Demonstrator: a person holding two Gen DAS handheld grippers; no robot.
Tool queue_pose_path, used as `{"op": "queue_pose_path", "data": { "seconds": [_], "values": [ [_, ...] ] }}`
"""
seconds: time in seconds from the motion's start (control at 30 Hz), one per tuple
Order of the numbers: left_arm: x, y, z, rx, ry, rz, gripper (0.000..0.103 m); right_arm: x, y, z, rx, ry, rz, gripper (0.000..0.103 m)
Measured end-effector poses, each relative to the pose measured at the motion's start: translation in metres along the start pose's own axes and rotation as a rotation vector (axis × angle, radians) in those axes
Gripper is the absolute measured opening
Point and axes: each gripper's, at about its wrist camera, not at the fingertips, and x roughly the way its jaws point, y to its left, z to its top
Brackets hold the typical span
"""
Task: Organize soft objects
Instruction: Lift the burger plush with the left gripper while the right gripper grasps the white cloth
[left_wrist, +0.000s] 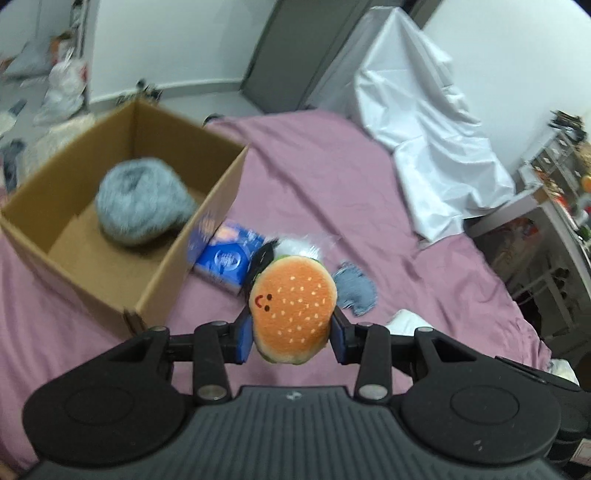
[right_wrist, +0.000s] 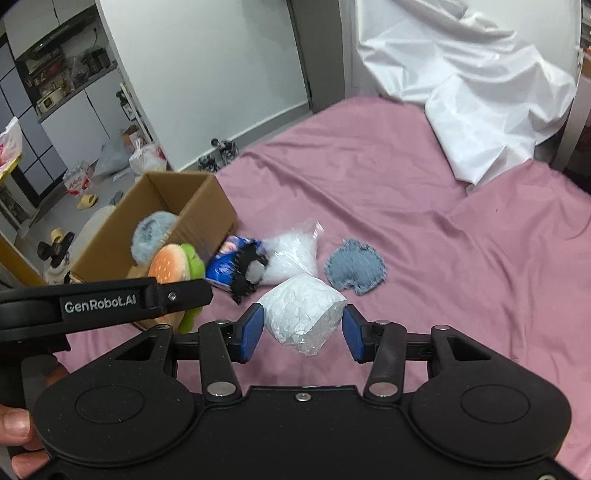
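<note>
The left gripper (left_wrist: 291, 332) is squeezing a plush burger (left_wrist: 295, 310) between its blue pads, holding it above the pink bed (left_wrist: 332, 177). The right gripper (right_wrist: 303, 330) is clamping a white wrapped bundle (right_wrist: 304, 314), also off the bed. Beside them a cardboard box (left_wrist: 207, 206) is sitting with a grey fluffy toy (left_wrist: 142, 206) inside. A denim patch (right_wrist: 356, 269) is lying on the sheet nearby.

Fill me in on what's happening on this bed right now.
A person is sorting soft things with two handheld grippers. The left gripper grips a burger plush; the right gripper holds a white plastic-wrapped bundle between its pads. A cardboard box on the pink bedsheet already holds a grey fluffy item. A denim patch and blue packet lie beside it.
</note>
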Motion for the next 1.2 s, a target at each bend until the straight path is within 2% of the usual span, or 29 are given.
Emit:
{"op": "queue_pose_path", "data": {
  "seconds": [0.3, 0.57, 0.8, 1.2],
  "values": [
    [-0.034, 0.001, 0.016, 0.060, -0.026, -0.052, 0.040, -0.022, 0.030, 0.004, 0.032, -0.051, -0.041, 0.046],
    [-0.059, 0.023, 0.036, 0.090, -0.050, -0.051, 0.040, -0.025, 0.054, 0.008, 0.072, -0.063, -0.019, 0.046],
    [-0.081, 0.039, 0.057, 0.122, -0.098, -0.079, 0.040, -0.026, 0.071, 0.017, 0.070, -0.077, -0.013, 0.046],
    [-0.075, 0.073, 0.082, 0.159, -0.108, -0.056, 0.040, -0.010, 0.103, 0.033, 0.044, -0.092, -0.036, 0.046]
  ]
}}
